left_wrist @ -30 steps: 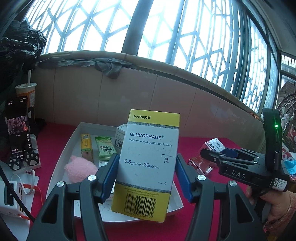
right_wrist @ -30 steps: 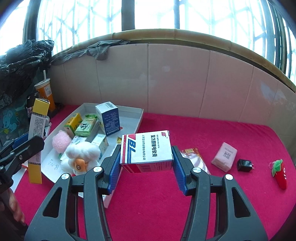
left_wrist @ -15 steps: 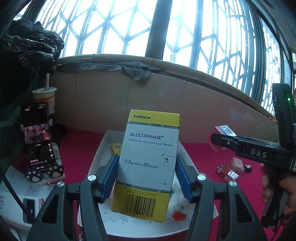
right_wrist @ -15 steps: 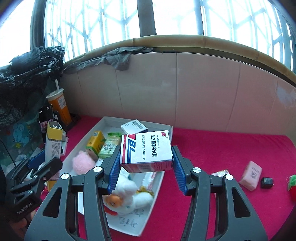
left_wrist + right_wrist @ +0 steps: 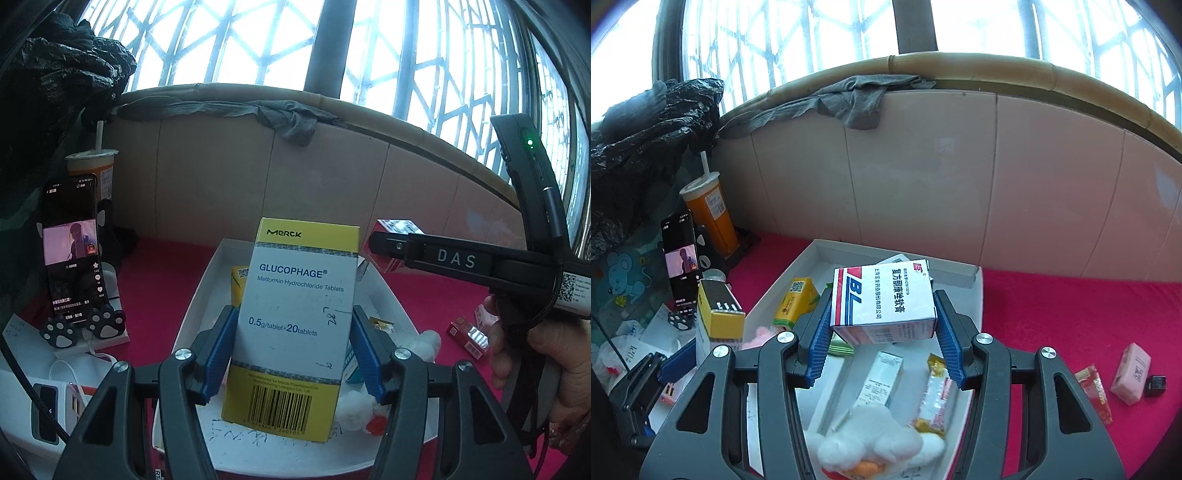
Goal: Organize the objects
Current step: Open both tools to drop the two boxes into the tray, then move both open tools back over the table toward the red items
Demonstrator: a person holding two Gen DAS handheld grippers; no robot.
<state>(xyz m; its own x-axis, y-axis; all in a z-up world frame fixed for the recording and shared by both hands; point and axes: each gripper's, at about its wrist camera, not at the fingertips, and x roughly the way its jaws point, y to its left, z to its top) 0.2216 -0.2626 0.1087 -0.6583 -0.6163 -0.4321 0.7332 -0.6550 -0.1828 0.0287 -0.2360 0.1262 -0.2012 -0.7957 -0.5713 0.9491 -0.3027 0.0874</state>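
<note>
Two boxes carried over the white tray [image 5: 975,295]

Left gripper [image 5: 291,350] fingers pinch the Glucophage box [image 5: 295,325]; right gripper [image 5: 882,332] fingers pinch the BL box [image 5: 882,299], seemingly for dropping in.

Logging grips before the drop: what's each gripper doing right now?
Left gripper: closed on the yellow Glucophage box.
Right gripper: closed on the white BL box.

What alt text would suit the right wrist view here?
The right gripper clamps a white carton with red and blue stripes above a white rectangular tray on a red cloth. The tray holds small boxes, sachets and a white plush toy.
</note>
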